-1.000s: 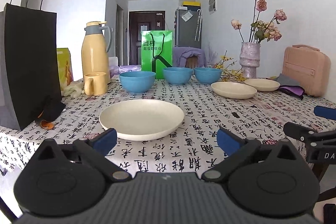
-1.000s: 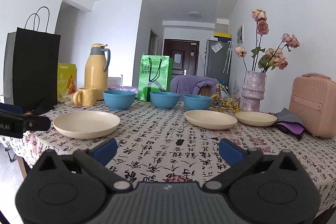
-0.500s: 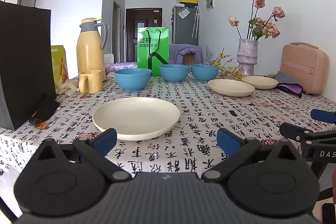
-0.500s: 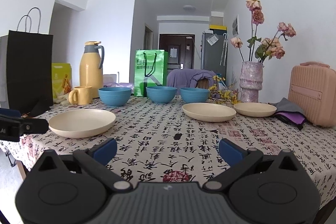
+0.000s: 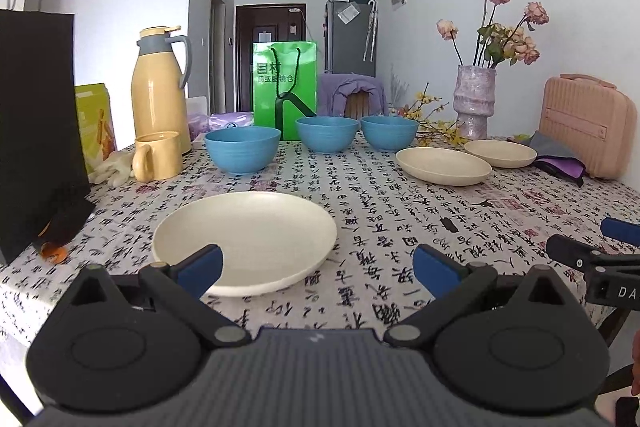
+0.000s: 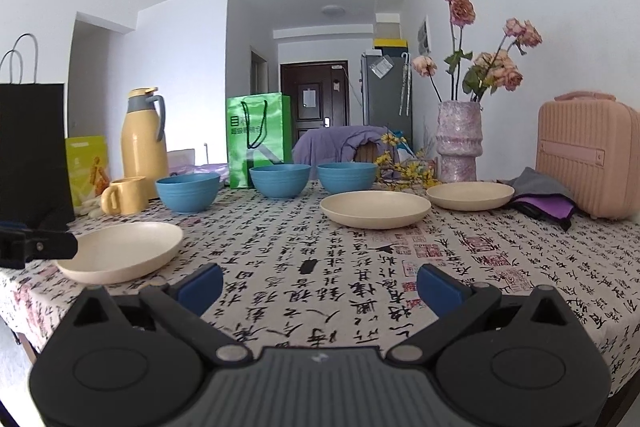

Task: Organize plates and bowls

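Looks like the very start: both the left gripper (image 5: 316, 266) and right gripper (image 6: 320, 285) have jaws wide open and empty, nearest plate (image 5: 245, 242) sits just ahead of the left one on the desk (image 5: 400, 211), so next it needs closing on that rim.

The black paper bag (image 5: 36, 131) is cut off at the left edge in both views.

White walls (image 6: 180, 67), dark door (image 6: 314, 95) down hallway, grey fridge (image 6: 386, 91), round ceiling light (image 6: 333, 11)
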The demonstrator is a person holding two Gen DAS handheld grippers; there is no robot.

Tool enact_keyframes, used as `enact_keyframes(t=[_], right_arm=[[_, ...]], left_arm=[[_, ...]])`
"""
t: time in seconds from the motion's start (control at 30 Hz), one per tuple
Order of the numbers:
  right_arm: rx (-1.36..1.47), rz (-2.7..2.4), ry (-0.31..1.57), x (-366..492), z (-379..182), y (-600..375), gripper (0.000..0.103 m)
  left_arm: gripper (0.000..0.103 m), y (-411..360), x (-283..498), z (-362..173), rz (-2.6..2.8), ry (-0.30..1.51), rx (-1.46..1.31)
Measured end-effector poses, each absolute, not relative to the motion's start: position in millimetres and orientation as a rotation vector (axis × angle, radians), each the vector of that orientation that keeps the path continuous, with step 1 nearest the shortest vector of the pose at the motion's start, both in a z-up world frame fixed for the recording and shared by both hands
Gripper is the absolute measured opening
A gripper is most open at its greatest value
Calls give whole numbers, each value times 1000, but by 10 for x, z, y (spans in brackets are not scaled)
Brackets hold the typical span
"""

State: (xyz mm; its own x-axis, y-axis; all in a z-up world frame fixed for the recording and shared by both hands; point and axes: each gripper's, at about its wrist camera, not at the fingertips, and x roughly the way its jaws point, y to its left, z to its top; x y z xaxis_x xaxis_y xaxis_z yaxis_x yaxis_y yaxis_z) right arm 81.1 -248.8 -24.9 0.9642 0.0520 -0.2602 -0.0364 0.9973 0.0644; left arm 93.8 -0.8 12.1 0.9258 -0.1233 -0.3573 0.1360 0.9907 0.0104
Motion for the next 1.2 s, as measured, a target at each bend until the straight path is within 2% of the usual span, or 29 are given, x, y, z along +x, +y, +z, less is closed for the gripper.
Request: enact_keyframes(t=[0.53,0.8,1.2], right_arm=[[183,-41,342,1656,-48,-3198,103],[271,-54,400,2329,60,-3719,103],[232,-41,471,3397,33,-4131,101]], left_arm=[[103,-464,1979,388,-191,393,20],[103,-869,2786,489,-229,471,-3],[103,-1330,4012,487,-258,586,-32]])
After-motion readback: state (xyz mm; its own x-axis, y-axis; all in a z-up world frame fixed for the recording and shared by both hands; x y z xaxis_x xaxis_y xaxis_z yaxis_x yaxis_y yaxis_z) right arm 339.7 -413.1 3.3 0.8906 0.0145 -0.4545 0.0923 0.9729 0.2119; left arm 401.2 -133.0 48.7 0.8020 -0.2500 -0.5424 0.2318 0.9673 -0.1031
